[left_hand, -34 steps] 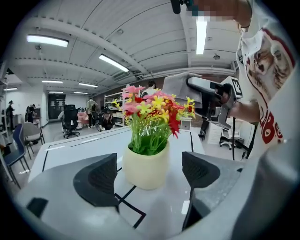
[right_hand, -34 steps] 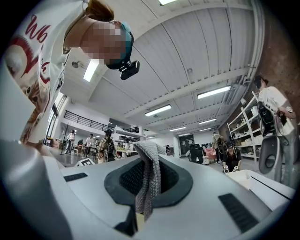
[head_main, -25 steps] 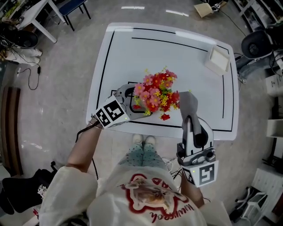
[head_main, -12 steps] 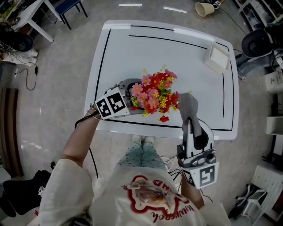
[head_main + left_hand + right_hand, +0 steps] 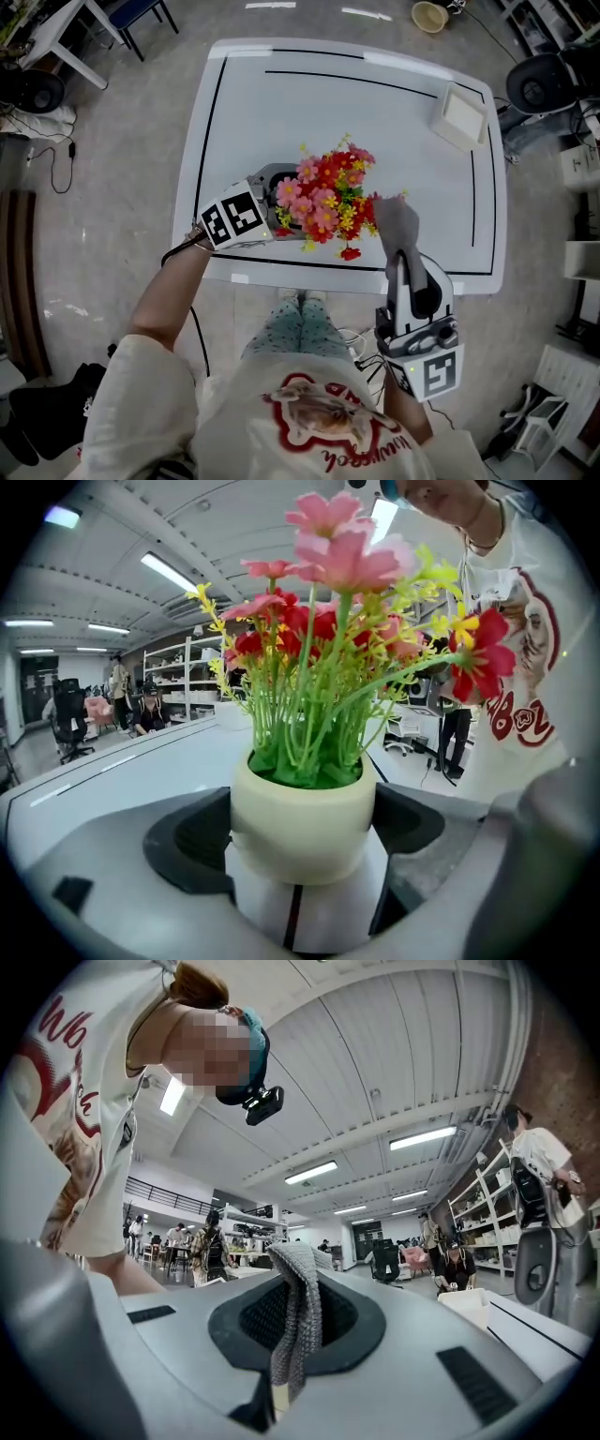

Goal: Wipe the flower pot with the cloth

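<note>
- Over the last second, in the head view, the left claw [image 5: 301,844] has edged up the frame and turned a little. Its marker cube now sits tighter against the flowers [image 5: 328,202].
- The left claw's own view shows the flower pot [image 5: 302,803] between its two jaws, with a black pad against each side. I read that as a clamp on the pot.
- The pot itself has barely shifted. It stands near the lower edge of the white table [image 5: 375,103], left of centre, mostly hidden under the blooms in the head view.
- The right claw [image 5: 292,1358] has not moved. Its jaws are together, pinching a grey knitted cloth [image 5: 397,223] that stands up out of them.
- In the head view the cloth sits just right of the flowers, level with the blooms. No view shows it on the pot's wall.
- My reading is that the pot is now steadied for wiping but no wiping has begun. The cloth must come down below the blooms to reach the cream wall.
- The cream pot is round and holds a dense bunch of green stems topped with pink, red and yellow flowers.
- A white box [image 5: 460,116] sits at the table's upper right corner, well apart from the pot. I cannot tell what is in it.
</note>
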A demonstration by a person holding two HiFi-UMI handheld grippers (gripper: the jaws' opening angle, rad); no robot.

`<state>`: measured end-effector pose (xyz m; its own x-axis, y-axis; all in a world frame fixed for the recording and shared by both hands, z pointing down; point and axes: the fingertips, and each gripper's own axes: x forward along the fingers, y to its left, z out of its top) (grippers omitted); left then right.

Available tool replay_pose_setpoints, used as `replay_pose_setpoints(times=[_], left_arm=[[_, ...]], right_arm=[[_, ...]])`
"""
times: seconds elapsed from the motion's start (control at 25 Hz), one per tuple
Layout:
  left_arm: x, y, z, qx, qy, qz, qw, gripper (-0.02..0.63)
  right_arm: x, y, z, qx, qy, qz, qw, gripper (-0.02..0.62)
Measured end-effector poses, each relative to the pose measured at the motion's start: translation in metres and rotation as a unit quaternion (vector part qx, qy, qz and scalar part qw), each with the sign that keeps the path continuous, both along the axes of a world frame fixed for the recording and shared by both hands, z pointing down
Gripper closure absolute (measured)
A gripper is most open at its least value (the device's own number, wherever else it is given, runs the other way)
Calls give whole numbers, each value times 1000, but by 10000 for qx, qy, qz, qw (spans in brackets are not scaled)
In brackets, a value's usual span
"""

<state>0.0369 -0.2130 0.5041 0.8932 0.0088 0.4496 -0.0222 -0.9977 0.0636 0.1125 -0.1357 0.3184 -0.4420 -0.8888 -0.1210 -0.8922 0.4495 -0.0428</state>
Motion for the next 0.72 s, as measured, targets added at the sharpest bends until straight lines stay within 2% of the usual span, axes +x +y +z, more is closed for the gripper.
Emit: replay_pose_setpoints(times=[0.2, 0.36, 0.72], left_arm=[[-1, -1, -6, 47, 143, -393, 9991, 146], [-7, -3, -14, 173, 406, -637, 9970, 146], [-9, -18, -34, 56, 916, -1232, 9881, 146]], right_arm=[[1, 1, 3, -40, 26, 36, 10000, 586], [0, 3, 4, -92, -25, 83, 9999, 586], [12, -3, 5, -24, 5, 119, 9999, 586]])
